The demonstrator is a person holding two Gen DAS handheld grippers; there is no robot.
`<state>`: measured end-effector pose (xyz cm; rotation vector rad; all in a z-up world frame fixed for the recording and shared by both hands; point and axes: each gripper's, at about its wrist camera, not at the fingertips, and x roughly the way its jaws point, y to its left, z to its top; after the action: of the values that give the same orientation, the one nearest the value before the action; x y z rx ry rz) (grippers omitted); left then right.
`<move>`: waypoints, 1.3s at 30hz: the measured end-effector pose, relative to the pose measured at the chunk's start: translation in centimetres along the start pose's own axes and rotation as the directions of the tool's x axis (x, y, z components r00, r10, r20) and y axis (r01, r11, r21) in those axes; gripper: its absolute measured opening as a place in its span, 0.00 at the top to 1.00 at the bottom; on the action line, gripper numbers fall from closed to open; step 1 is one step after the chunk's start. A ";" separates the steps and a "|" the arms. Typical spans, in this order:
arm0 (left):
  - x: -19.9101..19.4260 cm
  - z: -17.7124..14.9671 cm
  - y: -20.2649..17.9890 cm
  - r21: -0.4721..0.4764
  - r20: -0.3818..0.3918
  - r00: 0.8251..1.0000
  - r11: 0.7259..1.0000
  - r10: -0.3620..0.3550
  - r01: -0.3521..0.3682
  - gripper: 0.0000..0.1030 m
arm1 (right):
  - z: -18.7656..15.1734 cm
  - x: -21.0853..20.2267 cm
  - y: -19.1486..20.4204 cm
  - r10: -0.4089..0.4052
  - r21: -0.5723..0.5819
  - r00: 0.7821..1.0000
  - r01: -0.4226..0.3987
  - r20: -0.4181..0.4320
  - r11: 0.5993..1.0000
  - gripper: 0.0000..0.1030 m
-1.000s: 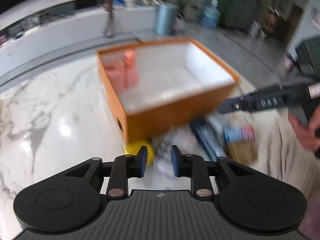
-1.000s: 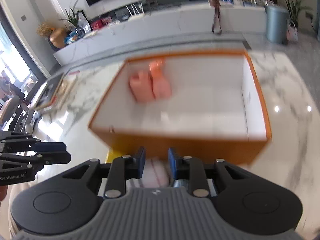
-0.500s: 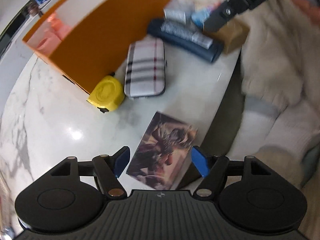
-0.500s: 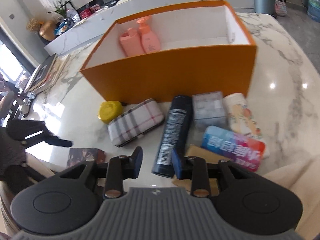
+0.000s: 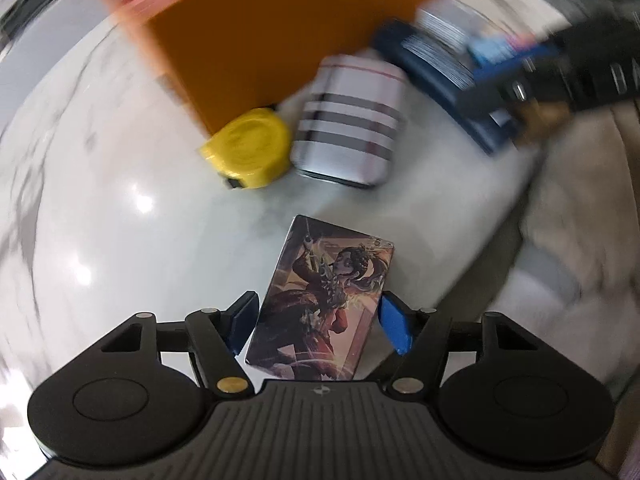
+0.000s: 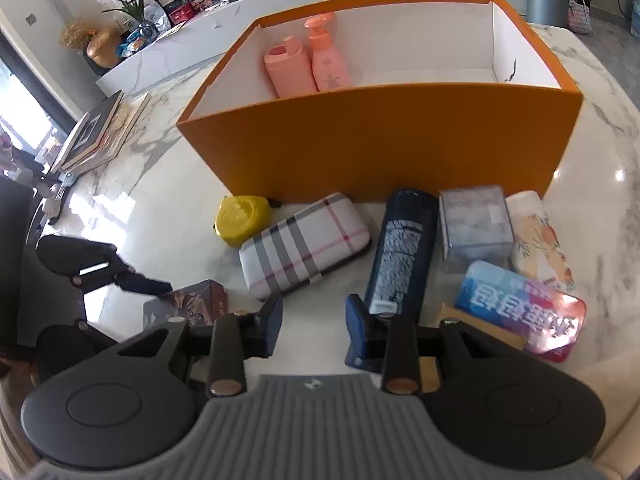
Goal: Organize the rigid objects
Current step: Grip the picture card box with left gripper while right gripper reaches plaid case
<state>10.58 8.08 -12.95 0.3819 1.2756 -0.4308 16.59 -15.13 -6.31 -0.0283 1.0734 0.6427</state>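
Blue pads of the left hand-held gripper stand apart on either side of an illustrated card box; its jaws have just been closing a little, and a sliver of gap shows at each pad, so they do not press on it. The box's near end is cut off by the gripper body. Everything farther out in the left wrist view is smeared by blur: a yellow tape measure, a plaid case and the orange box are only rough shapes on the marble bench.

The right hand-held gripper has been opening; its jaws stand apart with bare bench between them. Its right finger hides the lower end of a dark blue can, which lies just beyond that fingertip. Beside the can lie a grey box, a floral tube, and a blue-and-red tin overlapping a brown item that is mostly hidden. Inside the orange box two pink bottles stand at the far left corner.
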 end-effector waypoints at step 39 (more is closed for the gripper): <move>0.3 -1.9 3.9 -0.546 0.133 0.991 0.834 -0.002 0.075 0.34 | 1.4 6.8 2.2 0.005 -0.225 0.987 -0.042 -0.160 0.973 0.28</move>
<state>11.08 12.35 -13.55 -0.1629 1.2220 -0.1014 18.76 -9.68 -10.56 -0.2699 1.1492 0.7929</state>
